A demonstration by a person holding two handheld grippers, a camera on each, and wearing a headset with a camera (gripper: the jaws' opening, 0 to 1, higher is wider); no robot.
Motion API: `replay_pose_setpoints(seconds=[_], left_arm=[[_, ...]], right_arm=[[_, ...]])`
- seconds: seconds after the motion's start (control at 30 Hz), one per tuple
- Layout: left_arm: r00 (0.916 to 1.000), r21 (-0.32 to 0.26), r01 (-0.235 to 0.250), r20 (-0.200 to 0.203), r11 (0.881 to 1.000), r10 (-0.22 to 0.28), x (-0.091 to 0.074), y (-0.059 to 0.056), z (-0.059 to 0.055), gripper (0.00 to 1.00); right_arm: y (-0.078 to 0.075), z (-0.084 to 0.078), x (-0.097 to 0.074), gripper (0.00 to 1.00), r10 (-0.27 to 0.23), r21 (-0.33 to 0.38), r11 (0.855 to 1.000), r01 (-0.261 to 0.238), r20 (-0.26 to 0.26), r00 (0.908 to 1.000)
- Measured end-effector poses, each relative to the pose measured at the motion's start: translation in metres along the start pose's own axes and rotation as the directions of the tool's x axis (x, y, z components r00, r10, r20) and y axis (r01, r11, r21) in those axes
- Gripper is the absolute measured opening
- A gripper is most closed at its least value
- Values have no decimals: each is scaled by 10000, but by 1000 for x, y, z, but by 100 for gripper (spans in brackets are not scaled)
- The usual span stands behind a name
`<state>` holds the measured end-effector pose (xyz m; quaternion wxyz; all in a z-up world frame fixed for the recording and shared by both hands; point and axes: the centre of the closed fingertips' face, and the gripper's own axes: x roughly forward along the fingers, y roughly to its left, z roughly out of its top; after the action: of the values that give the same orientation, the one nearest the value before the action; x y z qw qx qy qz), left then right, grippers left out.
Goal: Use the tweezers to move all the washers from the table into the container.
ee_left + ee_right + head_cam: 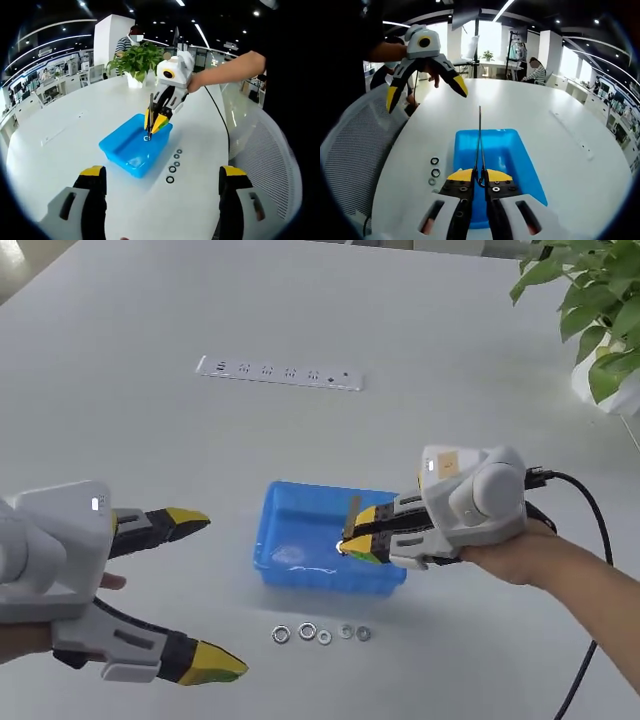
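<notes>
White table (150,440), five washers (324,637) waiting beside the container (330,578). Right gripper (358,532) clamps tweezers (480,130) over it, seemingly pinching another.

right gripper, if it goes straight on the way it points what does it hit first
Most likely the container. The right gripper, shut on the tweezers, points down over its inside, so their tip would probably meet its bottom first. How high the tip hangs is unclear.
</notes>
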<state>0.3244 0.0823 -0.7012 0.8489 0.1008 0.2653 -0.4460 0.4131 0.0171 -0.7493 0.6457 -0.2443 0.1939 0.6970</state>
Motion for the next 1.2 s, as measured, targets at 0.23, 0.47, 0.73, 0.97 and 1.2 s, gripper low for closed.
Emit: replay_pose_setpoints(seconds=[0.23, 0.47, 0.73, 0.97, 1.2], left_arm=[[10000, 149, 58, -45, 9999, -58, 7, 7, 6, 97], [10000, 455, 45, -35, 9990, -43, 16, 16, 17, 89], [9993, 1233, 264, -287, 9920, -230, 33, 21, 31, 61], [9983, 1927, 560, -259, 9797, -519, 57, 23, 53, 44], [9936, 2557, 1089, -571, 9606, -974, 78, 22, 64, 30]], right_arm=[[-3, -10, 10, 8, 143, 104, 9998, -142, -106, 9998], [0, -16, 16, 8, 341, 102, 9994, -338, -267, 9991], [2, -19, 17, 8, 397, 43, 9992, -396, -325, 9987], [2, -18, 18, 8, 447, -35, 9990, -449, -375, 9983], [3, -18, 19, 8, 457, -112, 9989, -462, -416, 9981]])
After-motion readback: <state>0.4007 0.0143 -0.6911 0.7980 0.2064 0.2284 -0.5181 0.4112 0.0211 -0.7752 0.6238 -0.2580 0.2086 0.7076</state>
